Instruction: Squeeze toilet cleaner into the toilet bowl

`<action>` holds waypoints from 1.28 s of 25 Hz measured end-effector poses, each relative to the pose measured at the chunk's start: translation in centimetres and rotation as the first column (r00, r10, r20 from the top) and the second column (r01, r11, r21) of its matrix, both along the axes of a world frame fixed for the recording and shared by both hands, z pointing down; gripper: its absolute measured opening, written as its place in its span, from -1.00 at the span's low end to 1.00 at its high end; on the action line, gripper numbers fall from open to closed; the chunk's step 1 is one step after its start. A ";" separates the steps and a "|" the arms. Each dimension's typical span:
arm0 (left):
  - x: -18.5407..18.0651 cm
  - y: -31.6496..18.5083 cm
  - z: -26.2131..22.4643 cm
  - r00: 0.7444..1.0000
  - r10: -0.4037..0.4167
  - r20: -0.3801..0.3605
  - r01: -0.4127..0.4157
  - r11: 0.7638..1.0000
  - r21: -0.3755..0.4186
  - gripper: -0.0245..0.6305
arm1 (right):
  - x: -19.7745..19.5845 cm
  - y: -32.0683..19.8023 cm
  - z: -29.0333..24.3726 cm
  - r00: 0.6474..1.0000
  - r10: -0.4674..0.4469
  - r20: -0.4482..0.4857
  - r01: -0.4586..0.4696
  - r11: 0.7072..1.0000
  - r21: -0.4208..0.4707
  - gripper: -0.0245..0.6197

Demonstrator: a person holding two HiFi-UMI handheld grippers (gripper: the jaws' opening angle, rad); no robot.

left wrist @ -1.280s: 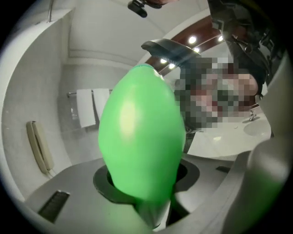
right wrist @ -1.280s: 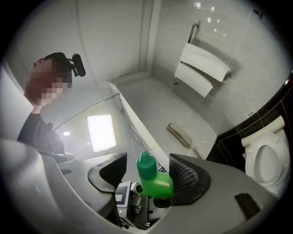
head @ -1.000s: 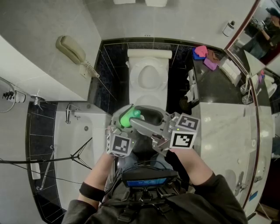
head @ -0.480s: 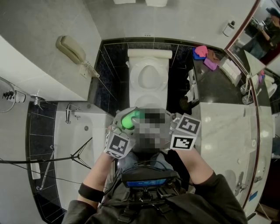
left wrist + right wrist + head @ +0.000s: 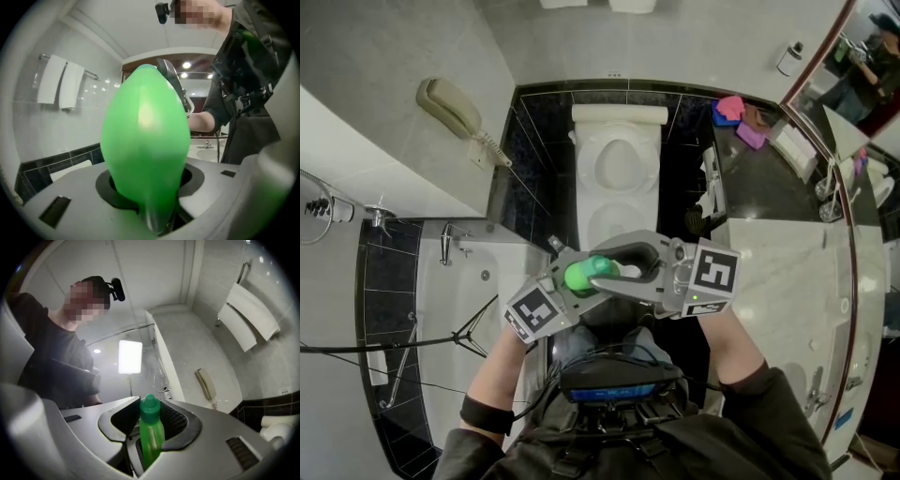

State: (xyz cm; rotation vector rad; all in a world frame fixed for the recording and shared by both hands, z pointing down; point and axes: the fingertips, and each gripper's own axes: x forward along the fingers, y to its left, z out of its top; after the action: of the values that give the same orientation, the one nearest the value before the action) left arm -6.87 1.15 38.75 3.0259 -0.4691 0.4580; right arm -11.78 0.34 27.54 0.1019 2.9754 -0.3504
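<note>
Cleaner bottle (image 5: pixel 584 274) looks light, soft-walled and slick: left claw (image 5: pixel 152 187) clamps its body, right claw (image 5: pixel 150 430), jaws just closed, pinches the cap (image 5: pixel 149 405).

Grey walls (image 5: pixel 394 37), black tiling (image 5: pixel 539 141), marble counter (image 5: pixel 778 272)

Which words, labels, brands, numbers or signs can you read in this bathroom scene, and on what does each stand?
No readable text anywhere.
Green bottle: no label shows.
Marker cubes: black-and-white square patterns only, no letters or digits.
Small white bottle by the mirror: any print too small to read.
</note>
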 end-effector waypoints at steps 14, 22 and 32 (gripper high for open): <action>0.7 2.6 -1.2 0.991 0.122 -0.051 -0.127 0.985 -0.116 -0.36 | 0.4 2.0 -0.7 0.992 -0.123 0.042 0.116 0.983 0.140 -0.43; 0.5 0.6 -0.8 0.999 -0.003 -0.034 0.000 0.998 -0.065 -0.36 | 0.2 -0.2 -0.2 0.998 -0.015 0.061 0.014 1.000 0.019 0.01; -2.6 -5.9 -0.4 0.892 -0.452 0.013 0.439 0.872 0.217 -0.36 | 0.6 -4.4 0.5 0.976 0.218 -0.016 -0.213 0.932 -0.292 0.10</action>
State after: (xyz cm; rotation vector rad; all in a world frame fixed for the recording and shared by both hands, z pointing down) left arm -9.45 -4.72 38.33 2.9470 -1.2595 0.4969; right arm -11.14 -4.04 28.06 -0.2509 2.8399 -0.7485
